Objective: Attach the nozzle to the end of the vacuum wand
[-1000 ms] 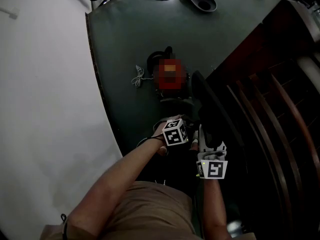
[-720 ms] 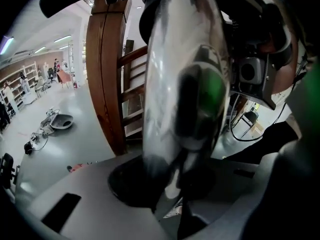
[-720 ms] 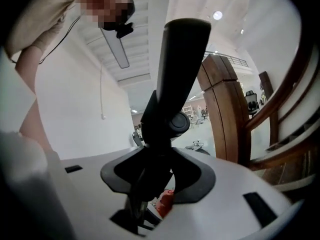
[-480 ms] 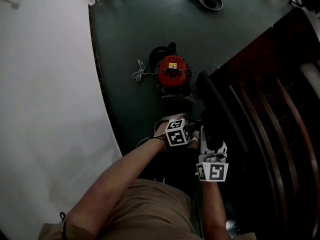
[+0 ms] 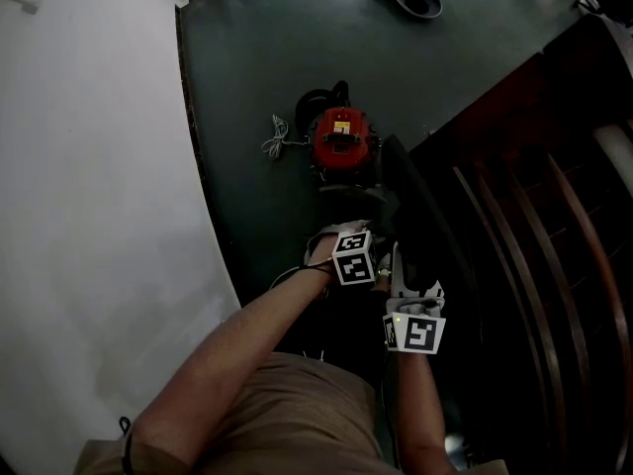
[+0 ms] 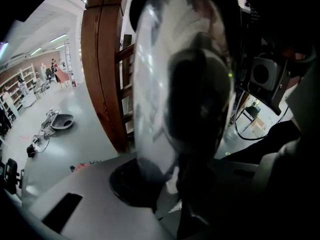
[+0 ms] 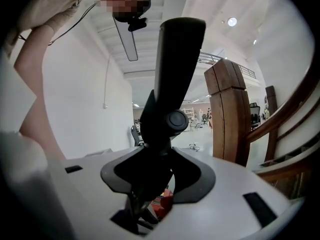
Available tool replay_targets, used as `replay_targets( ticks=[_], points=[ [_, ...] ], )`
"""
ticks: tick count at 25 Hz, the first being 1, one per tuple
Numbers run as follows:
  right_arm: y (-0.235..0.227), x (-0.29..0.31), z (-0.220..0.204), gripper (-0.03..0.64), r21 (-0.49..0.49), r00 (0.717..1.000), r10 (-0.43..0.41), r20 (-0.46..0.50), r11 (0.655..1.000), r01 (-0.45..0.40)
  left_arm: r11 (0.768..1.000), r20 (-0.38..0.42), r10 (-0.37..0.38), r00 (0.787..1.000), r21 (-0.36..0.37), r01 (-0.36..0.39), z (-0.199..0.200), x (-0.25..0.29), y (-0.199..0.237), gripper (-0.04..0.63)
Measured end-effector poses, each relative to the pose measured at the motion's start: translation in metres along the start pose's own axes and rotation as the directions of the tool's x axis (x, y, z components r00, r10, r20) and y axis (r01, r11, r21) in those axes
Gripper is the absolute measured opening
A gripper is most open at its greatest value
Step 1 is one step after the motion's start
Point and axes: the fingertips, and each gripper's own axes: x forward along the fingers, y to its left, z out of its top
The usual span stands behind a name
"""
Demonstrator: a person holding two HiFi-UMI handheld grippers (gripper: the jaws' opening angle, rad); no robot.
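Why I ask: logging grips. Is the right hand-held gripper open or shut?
Shut: the right hand-held gripper clamps a black plastic vacuum part with a round button between its jaws.

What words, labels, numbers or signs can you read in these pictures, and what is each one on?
No text is legible anywhere.
Small yellow label on top of the round red vacuum cleaner: print too small to read.
Upper white marker cube in the head view: black square pattern only, no letters.
Lower white marker cube in the head view: black square pattern only, no letters.
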Motion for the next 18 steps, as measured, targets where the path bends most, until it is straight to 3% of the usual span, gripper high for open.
replay_targets(
  ticks=[7, 9, 13, 18],
  points=[
    [-0.009, 0.0, -0.004, 0.169, 0.032, 0.997, -0.065, -0.052, 0.997, 0.067, 0.999, -0.012, 0.029, 1.0, -0.04, -0.03, 0.003, 0.003, 0.005, 0.099],
    [-0.008, 0.001, -0.001, 0.17, 0.029, 0.997, -0.051, -0.056, 0.998, 0.052, 0.997, 0.016, 0.048, 0.999, -0.063, -0.046, 0.006, 0.001, 0.008, 0.1],
    [-0.018, 0.008, 0.004, 0.17, 0.032, 0.997, -0.035, -0.065, 0.999, 0.037, 0.992, 0.107, 0.013, 0.994, -0.125, 0.0, 0.022, -0.013, 0.014, 0.142],
    [-0.058, 0.018, -0.007, 0.17, 0.078, 0.993, -0.06, -0.104, 0.995, 0.068, 0.991, 0.153, 0.029, 0.988, -0.136, -0.008, 0.037, -0.025, 0.025, 0.162]
  ],
)
